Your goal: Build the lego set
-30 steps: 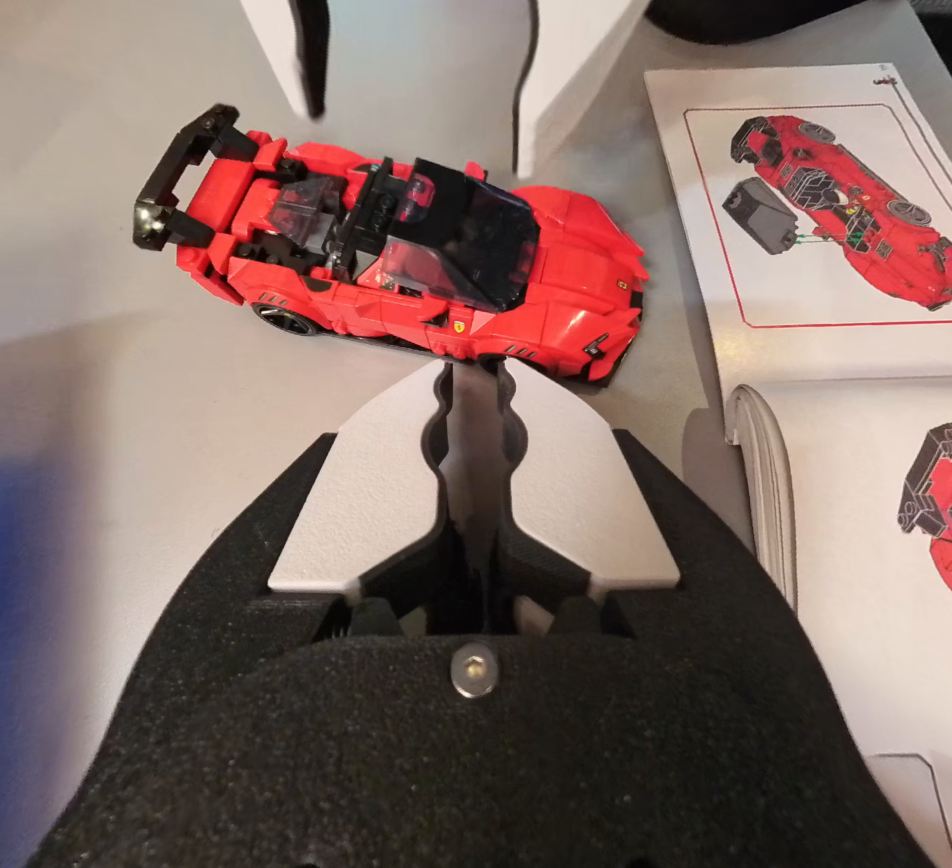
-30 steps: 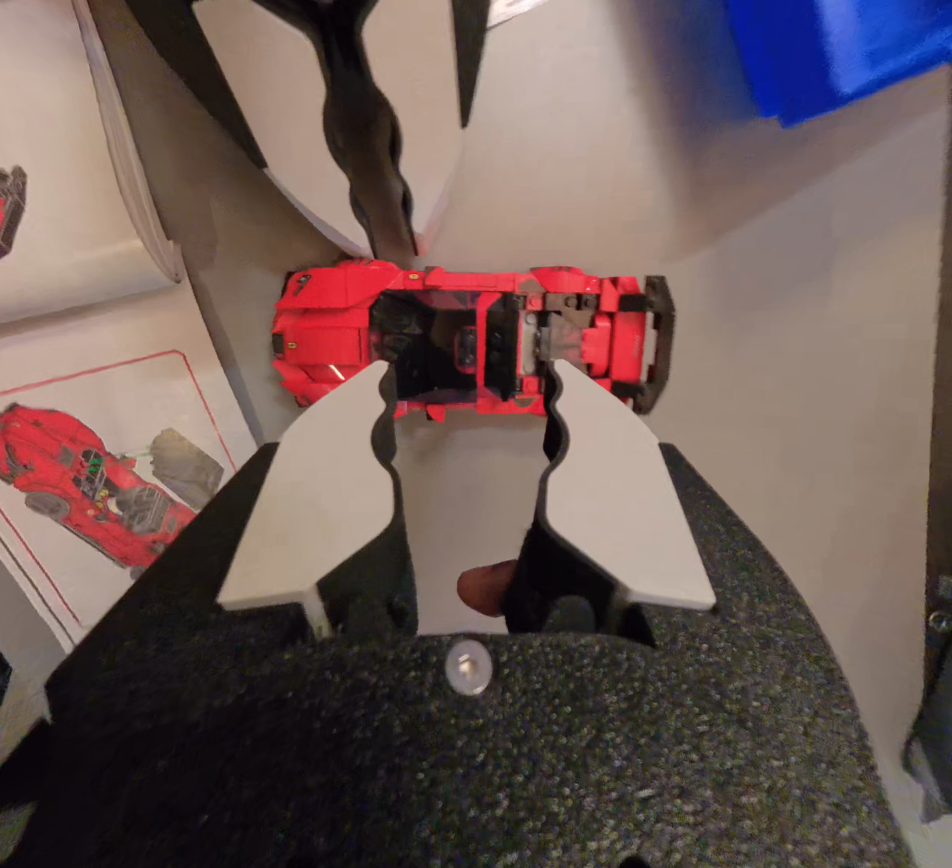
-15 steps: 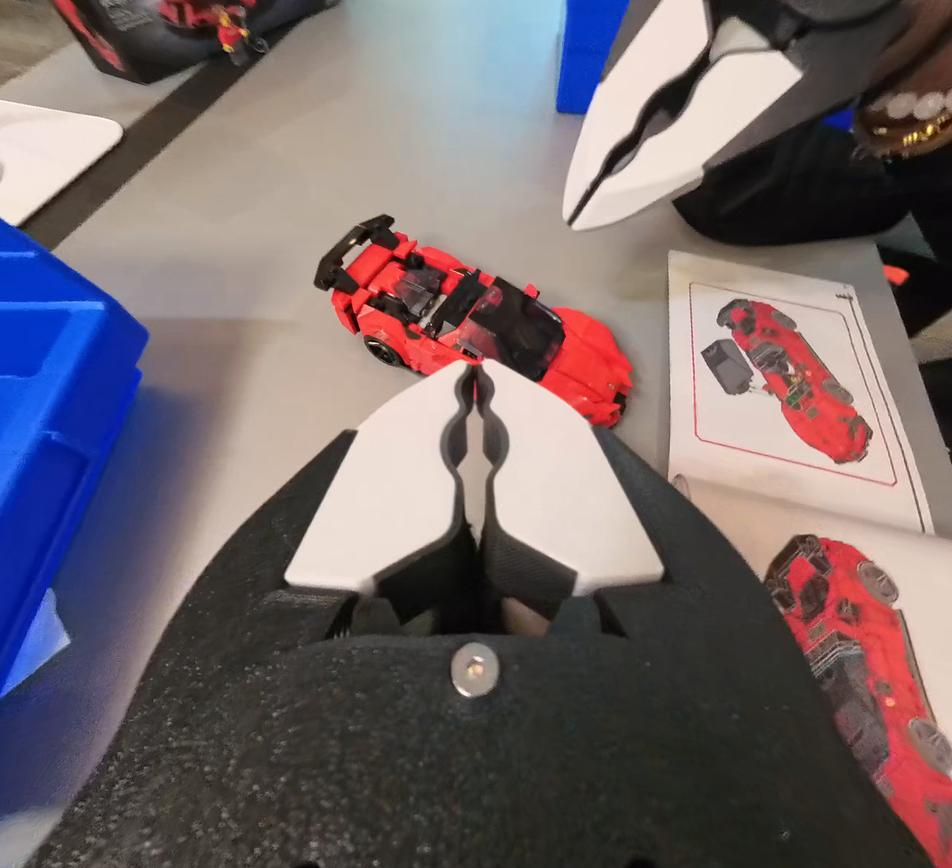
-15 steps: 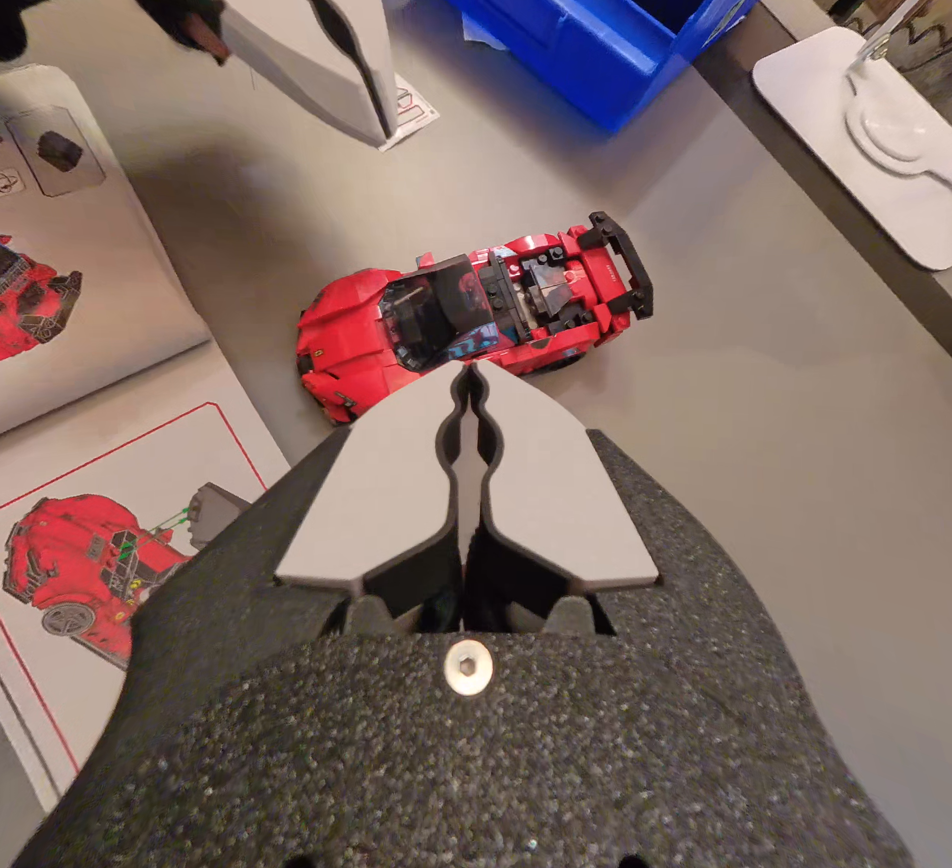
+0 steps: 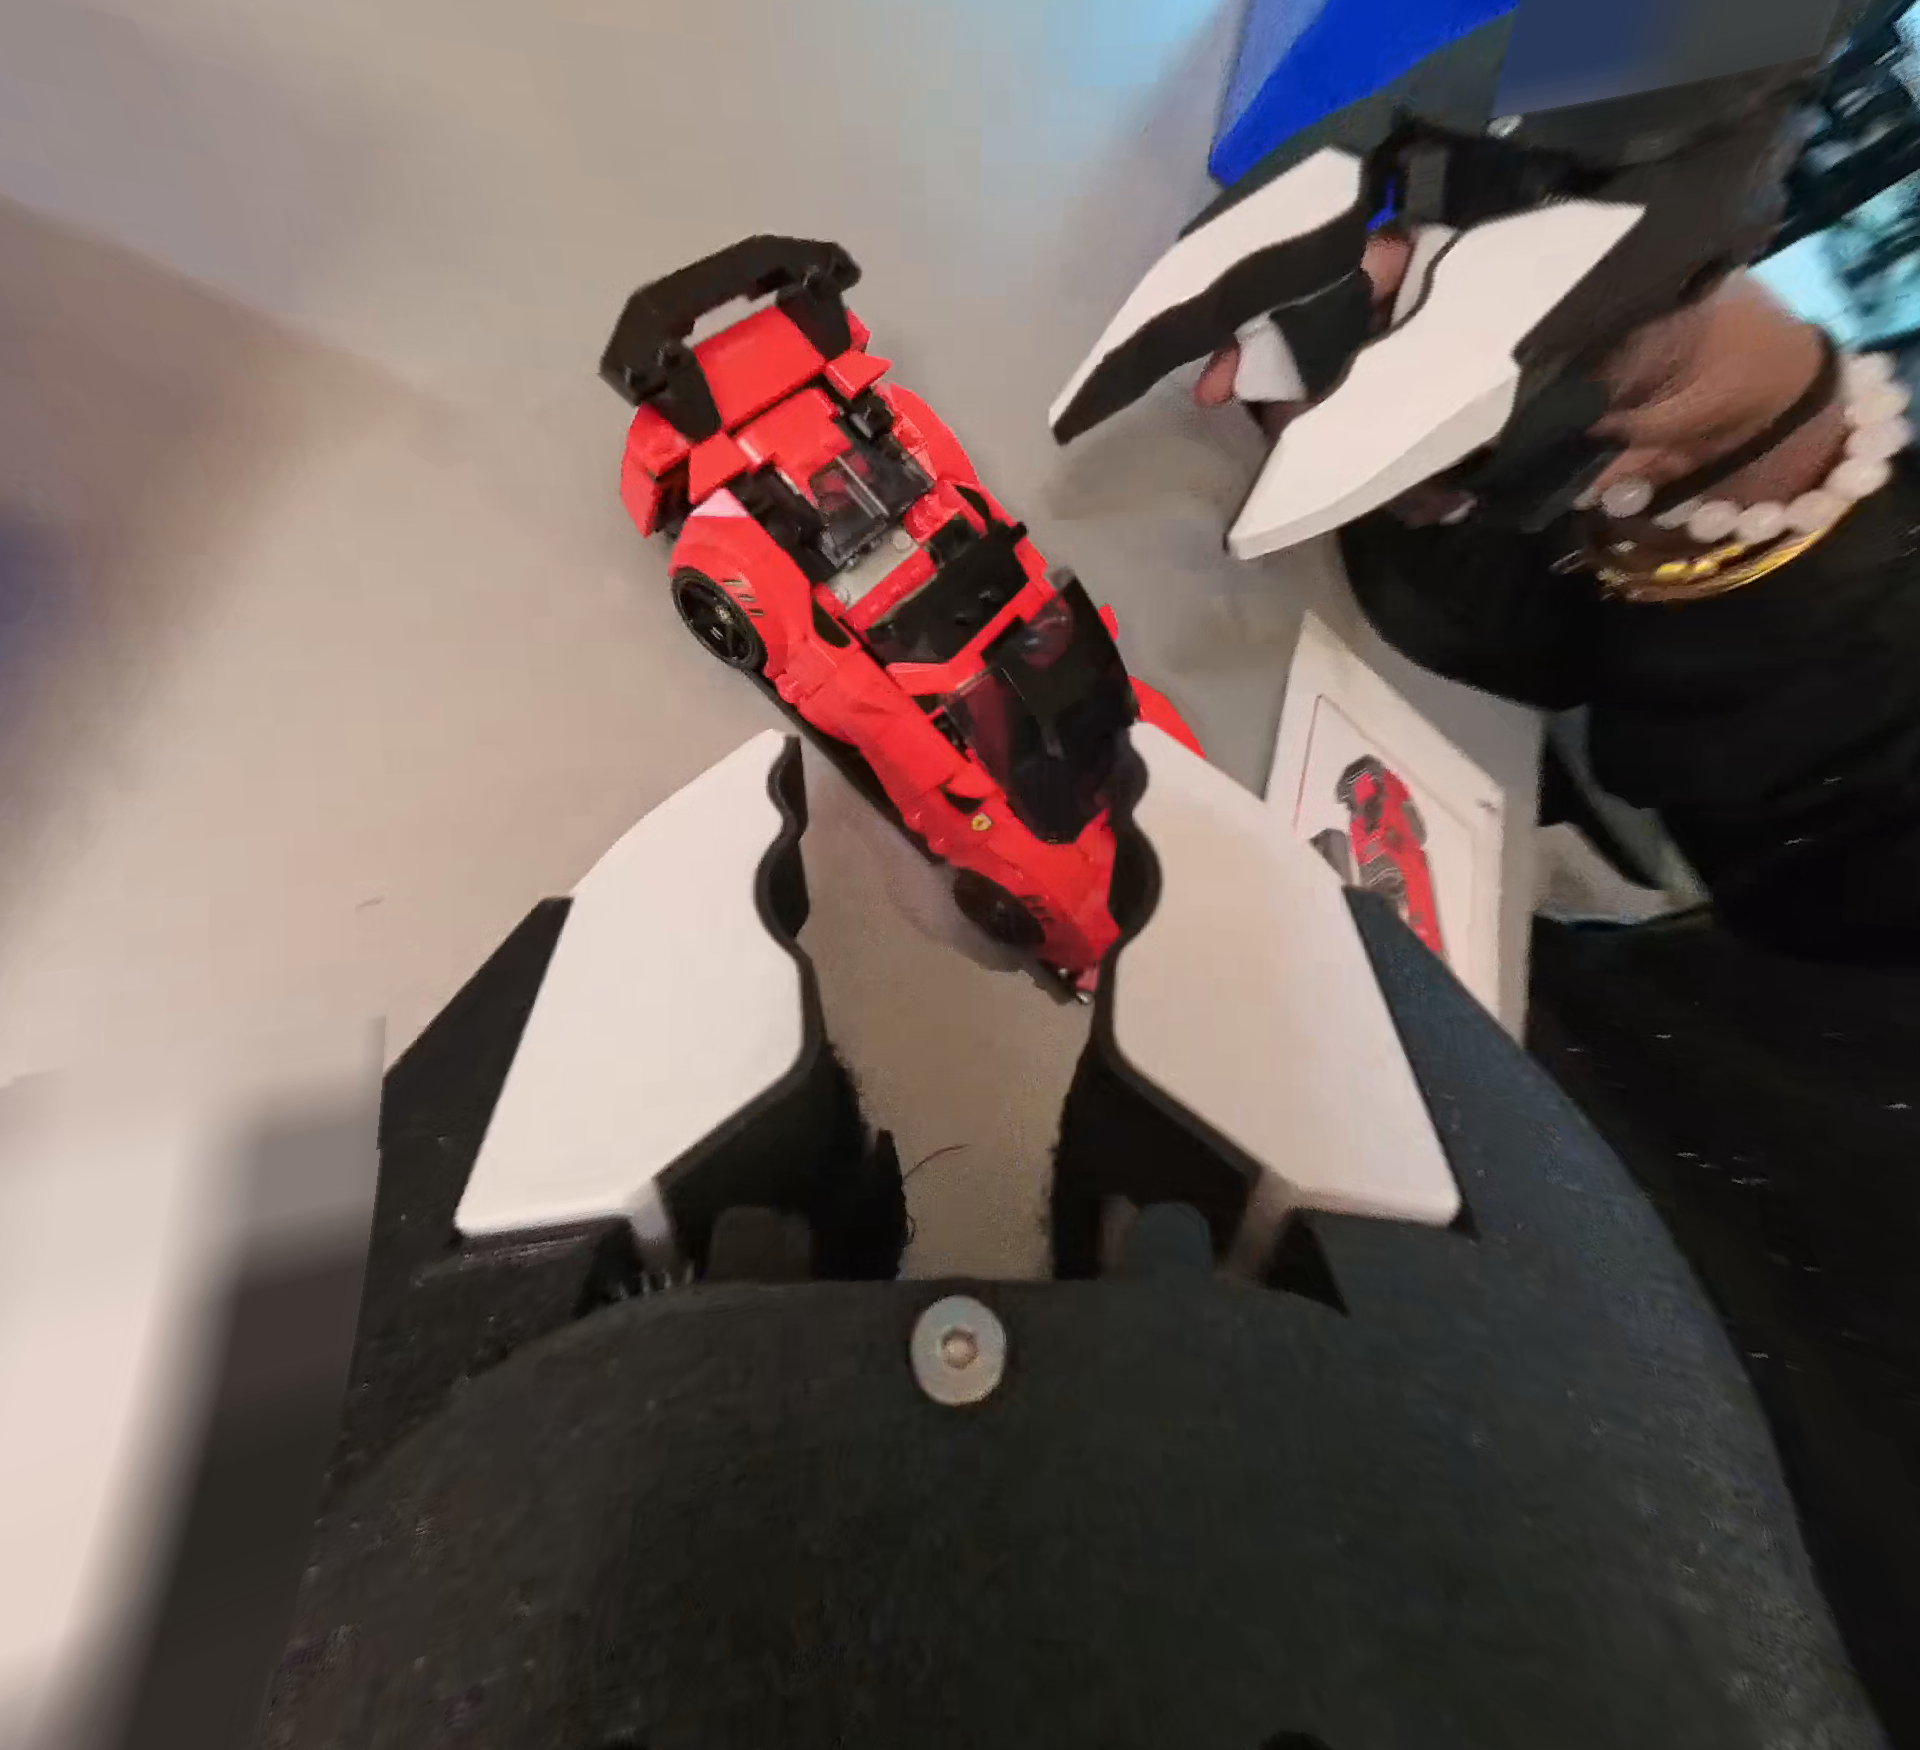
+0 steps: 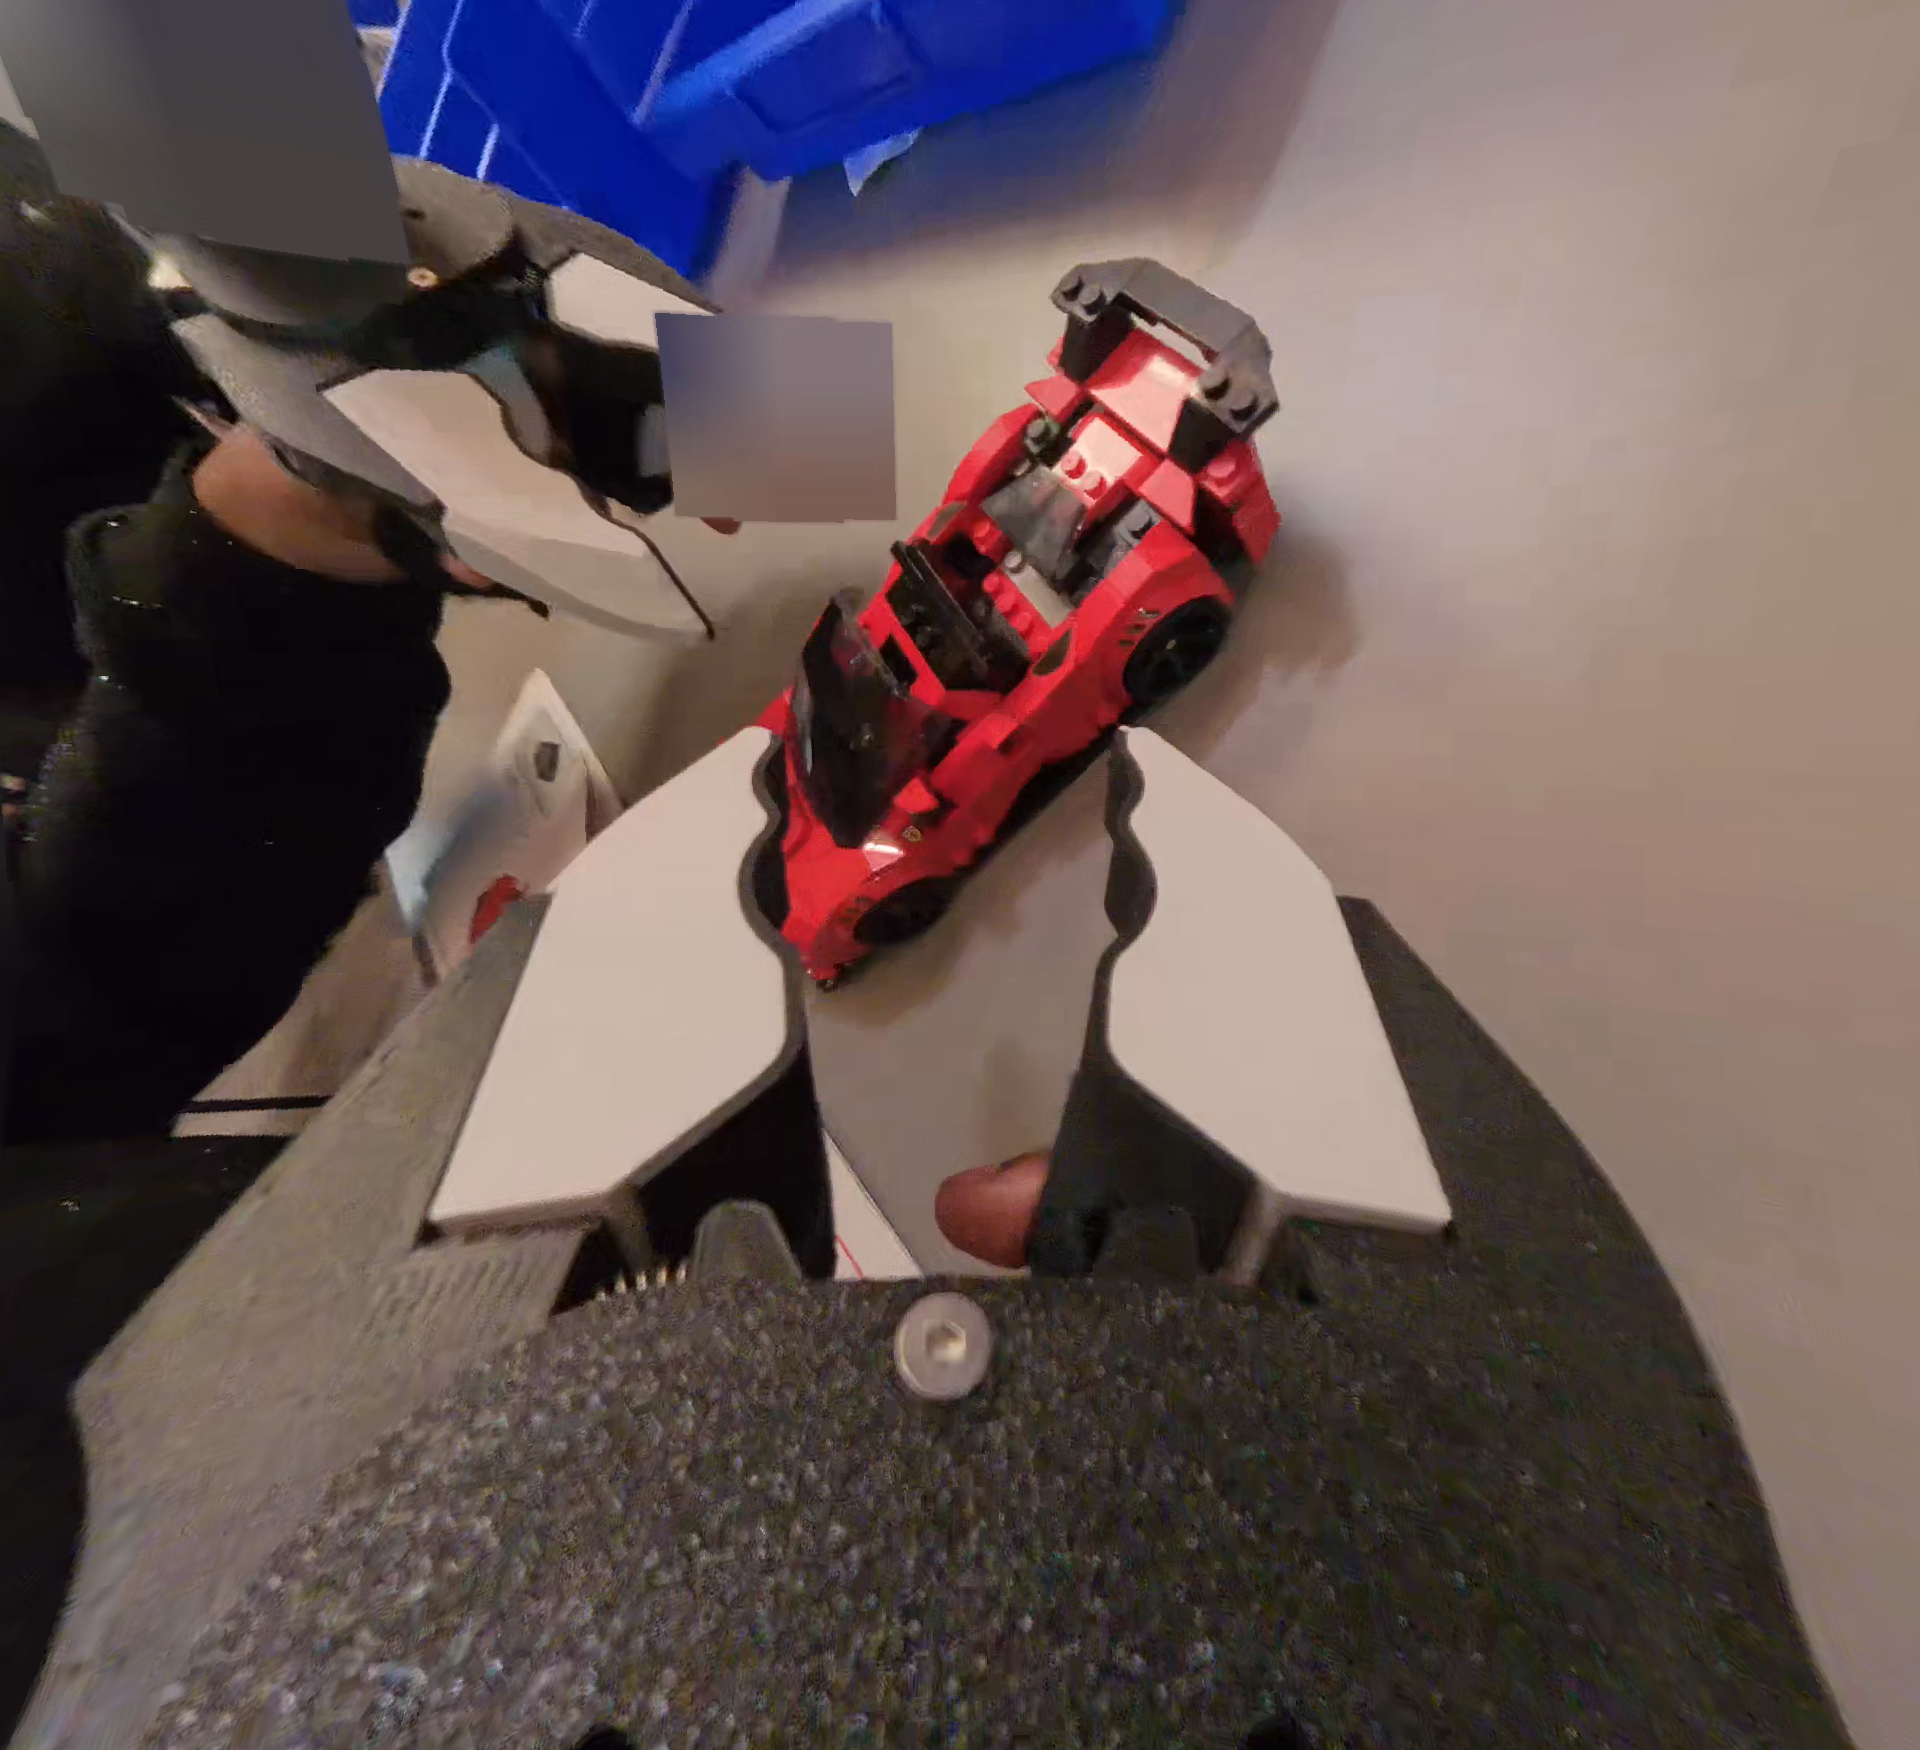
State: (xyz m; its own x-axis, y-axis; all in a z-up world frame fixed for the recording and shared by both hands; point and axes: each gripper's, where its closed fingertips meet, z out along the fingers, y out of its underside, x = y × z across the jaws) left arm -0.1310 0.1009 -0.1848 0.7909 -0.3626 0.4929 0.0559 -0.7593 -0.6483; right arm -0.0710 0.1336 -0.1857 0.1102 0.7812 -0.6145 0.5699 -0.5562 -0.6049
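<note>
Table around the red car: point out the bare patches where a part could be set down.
Bare grey table lies beyond the red car's wheel side, away from the person, and past its black wing. The other side is crowded: instruction booklet, blue bin and both open hand-held grippers, left and right, at the nose.

From the left wrist view we look steeply down past our spread white fingers, close over the grey table. Our right wrist view faces down alike, equally near. We share the red lego car, and each view catches the other gripper beside it
</note>
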